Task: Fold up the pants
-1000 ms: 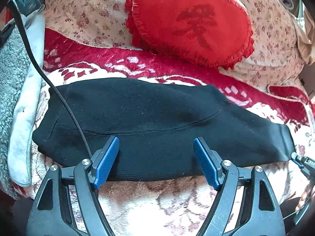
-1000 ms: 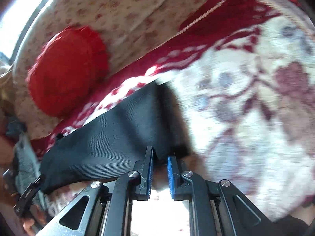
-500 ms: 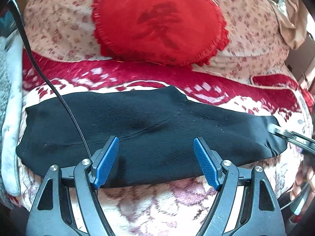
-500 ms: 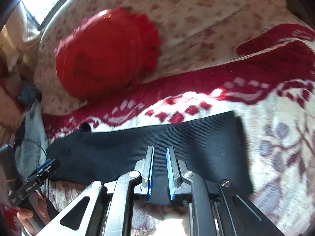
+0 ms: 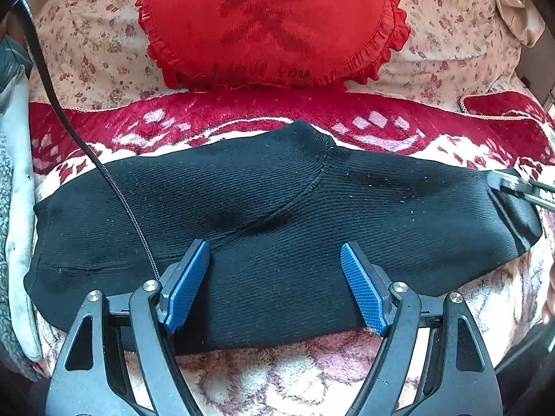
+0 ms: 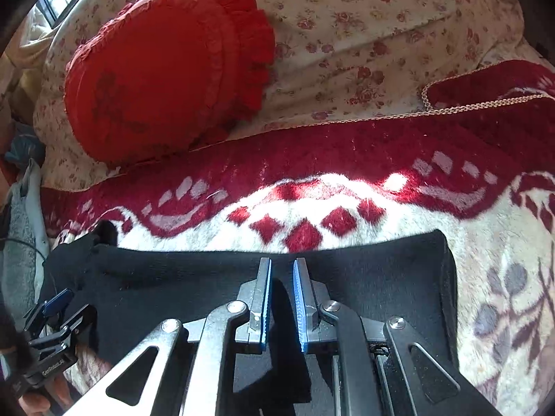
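1. The black pants (image 5: 277, 215) are lying flat, folded lengthwise into one long band, across a red-and-cream patterned blanket (image 5: 242, 124) on a bed. The waist end is sitting toward the left of the left wrist view and the cuff end toward the right.
2. A red frilled cushion (image 5: 270, 24) is resting on floral bedding (image 5: 90, 45) behind the pants, well apart from them.
3. The left gripper (image 5: 275, 277) is hanging over the near edge of the pants, about mid-length. Its blue pads (image 5: 189, 284) are standing wide apart, released, with knit fabric showing between them but nothing pinched.
4. A black cable (image 5: 104, 170) is running from the upper left across the pants down to the left gripper.
5. The right gripper (image 6: 281, 298) is sitting over the cuff end of the pants (image 6: 364, 277). Its jaws are nearly clenched, leaving only a narrow slot; whether any fabric is caught in that slot cannot be told.
6. The tip of the right gripper (image 5: 513, 187) is showing at the right edge of the left wrist view, at the cuff.
7. In the right wrist view, the left gripper (image 6: 52, 315) is appearing at the lower left with a hand (image 6: 34, 395) beneath it.
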Available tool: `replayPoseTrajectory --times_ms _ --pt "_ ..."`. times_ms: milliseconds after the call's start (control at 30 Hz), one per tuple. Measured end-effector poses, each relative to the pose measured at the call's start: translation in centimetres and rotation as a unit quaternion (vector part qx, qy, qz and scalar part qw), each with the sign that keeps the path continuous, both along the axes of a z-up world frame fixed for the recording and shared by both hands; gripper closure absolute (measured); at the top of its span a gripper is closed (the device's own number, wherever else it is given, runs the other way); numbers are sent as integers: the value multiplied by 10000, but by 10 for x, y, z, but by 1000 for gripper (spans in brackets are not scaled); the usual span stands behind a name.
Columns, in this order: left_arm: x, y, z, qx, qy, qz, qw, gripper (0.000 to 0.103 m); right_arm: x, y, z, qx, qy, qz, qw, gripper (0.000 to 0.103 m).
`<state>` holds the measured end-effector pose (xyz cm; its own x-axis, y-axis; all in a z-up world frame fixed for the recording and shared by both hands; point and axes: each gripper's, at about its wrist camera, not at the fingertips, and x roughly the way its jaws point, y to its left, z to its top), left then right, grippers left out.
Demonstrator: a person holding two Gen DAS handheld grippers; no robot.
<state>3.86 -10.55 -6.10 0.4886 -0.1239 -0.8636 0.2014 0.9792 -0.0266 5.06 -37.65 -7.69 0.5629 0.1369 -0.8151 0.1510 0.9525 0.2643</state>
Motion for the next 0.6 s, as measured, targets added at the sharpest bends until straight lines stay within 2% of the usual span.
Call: replayPoseTrajectory --times_ms 200,400,533,600 --pt "-6 -1 5 -48 -39 13 10000 25 -42 27 14 45 -108 347 9993 93" --pt "-11 -2 5 32 -41 5 10000 25 -50 48 -15 -212 220 618 9976 90" --pt "-15 1 16 -238 -83 -45 9997 25 -55 36 -2 47 195 561 9982 90" --pt "-16 -1 21 -391 -122 -90 9991 25 -59 25 5 13 128 435 9990 87"
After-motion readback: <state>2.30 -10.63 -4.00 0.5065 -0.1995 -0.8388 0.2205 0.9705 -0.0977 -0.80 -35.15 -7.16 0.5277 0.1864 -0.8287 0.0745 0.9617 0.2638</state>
